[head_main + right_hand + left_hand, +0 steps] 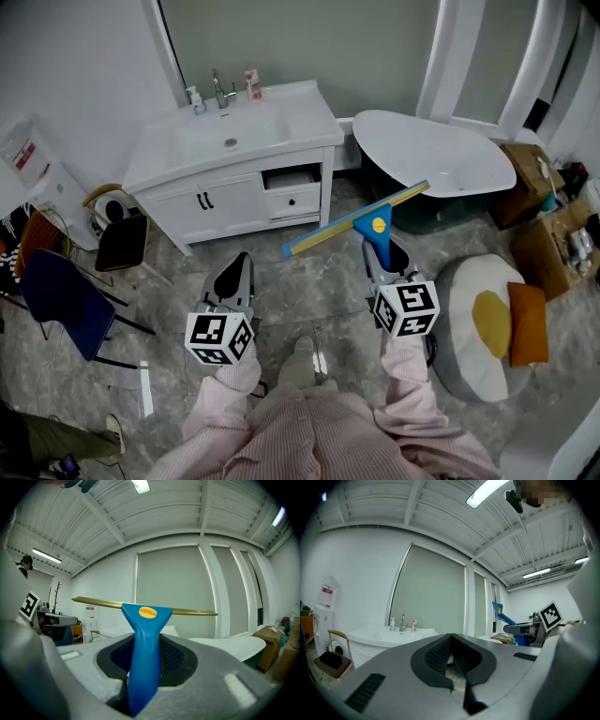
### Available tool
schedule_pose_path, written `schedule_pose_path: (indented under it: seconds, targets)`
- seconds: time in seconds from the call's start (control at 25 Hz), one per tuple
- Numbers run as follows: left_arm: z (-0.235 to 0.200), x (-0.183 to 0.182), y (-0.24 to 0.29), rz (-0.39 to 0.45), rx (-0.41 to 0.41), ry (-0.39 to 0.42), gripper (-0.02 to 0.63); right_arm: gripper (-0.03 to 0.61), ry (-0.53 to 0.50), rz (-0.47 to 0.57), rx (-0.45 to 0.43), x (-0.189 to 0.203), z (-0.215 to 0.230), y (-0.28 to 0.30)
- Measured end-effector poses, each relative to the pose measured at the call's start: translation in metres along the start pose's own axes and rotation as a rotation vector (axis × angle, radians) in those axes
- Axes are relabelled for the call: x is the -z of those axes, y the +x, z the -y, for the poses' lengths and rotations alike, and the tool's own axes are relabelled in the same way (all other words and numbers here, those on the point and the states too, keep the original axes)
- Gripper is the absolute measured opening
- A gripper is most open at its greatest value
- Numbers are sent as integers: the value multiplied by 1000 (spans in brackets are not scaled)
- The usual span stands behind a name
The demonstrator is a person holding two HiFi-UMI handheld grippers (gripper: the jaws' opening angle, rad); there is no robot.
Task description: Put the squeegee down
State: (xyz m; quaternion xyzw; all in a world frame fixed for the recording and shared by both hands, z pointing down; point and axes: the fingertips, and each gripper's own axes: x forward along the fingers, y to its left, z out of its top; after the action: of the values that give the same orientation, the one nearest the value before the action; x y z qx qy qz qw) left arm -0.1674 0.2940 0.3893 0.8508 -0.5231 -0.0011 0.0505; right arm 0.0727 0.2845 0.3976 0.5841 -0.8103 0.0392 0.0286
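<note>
Down in the head view, holding the squeegee (373,225) in the right gripper (383,255), pinching it by the blue handle, with the yellow-edged blade sticking out ahead of the fingertips and running crosswise, left end lower, right end reaching toward the white bathtub (441,150). Carrying it seemingly in the air over the grey floor (319,281), well apart from the vanity (234,150) ahead at the left and from the egg-shaped cushion (487,328) at the right. Keeping the left gripper (234,284) alongside, near but apart from the blade's lower end, touching nothing.

Through the left gripper view, showing that gripper's pads (436,656) pressed together with nothing between them. Catching the blue handle far off at the right, beside the other gripper's marker cube (551,614), so leaving the left hand out of the hold altogether.

Along the right gripper view, clamping the handle squarely between the two dark pads, with the handle's long axis running out along the jaws and the blade's long axis lying across them just past the tips, nearly level. Seeing no surface under the blade here, only wall, window and ceiling.

Judging the put-down as resting wholly with the right hand: probably needing a support brought under the crosswise blade first, then spreading the pads sideways off the handle.
</note>
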Motion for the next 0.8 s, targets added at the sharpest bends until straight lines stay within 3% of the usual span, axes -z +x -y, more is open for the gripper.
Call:
schedule_pose_path:
  seconds: [0.28, 0.8]
  targets:
    - [-28, 10, 46, -21, -14, -24, 0, 112, 25, -19, 12, 7, 22, 48]
    - [-99, -10, 205, -21, 21, -31, 0, 112, 32, -30, 19, -8, 73, 202]
